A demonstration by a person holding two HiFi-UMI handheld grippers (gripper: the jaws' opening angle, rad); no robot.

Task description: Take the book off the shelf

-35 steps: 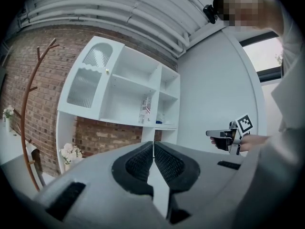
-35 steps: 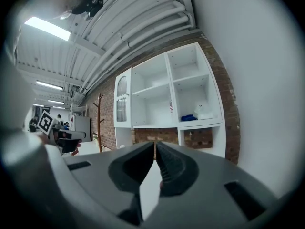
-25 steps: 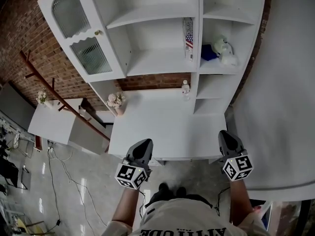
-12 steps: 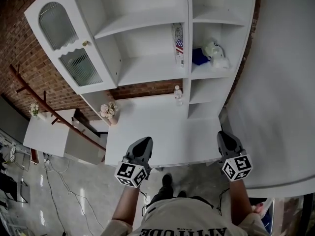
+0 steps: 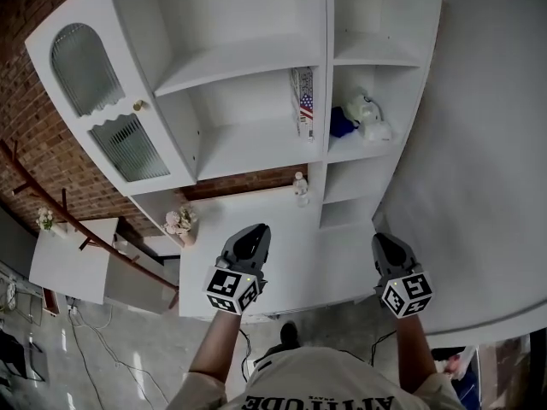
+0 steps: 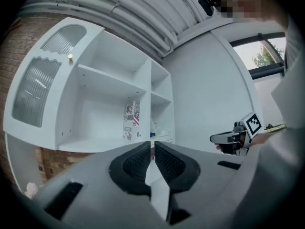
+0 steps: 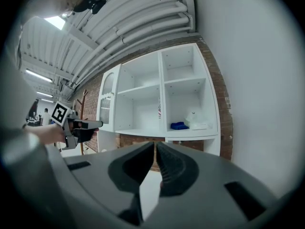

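Note:
The book (image 5: 302, 101) has a printed cover with a flag on it. It stands upright on the middle shelf of the white shelf unit (image 5: 248, 54), against the divider. The left gripper view shows the book (image 6: 132, 120) ahead, and the right gripper view shows the book (image 7: 158, 111) as a thin strip. My left gripper (image 5: 250, 234) and right gripper (image 5: 384, 243) hover over the white desk (image 5: 282, 254), well short of the shelf. Both are shut with nothing between the jaws. From their own cameras the left gripper (image 6: 153, 145) and right gripper (image 7: 155, 145) each show closed pads.
A blue item (image 5: 340, 123) and a white soft toy (image 5: 367, 116) lie in the compartment right of the book. A small bottle (image 5: 300, 184) and a flower vase (image 5: 178, 222) stand on the desk. A glazed cabinet door (image 5: 102, 118) is at left, a white wall (image 5: 479, 143) at right.
The shelf unit has come closer and slid left in the head view. Both grippers stay shut and level, now over the desk's front part.

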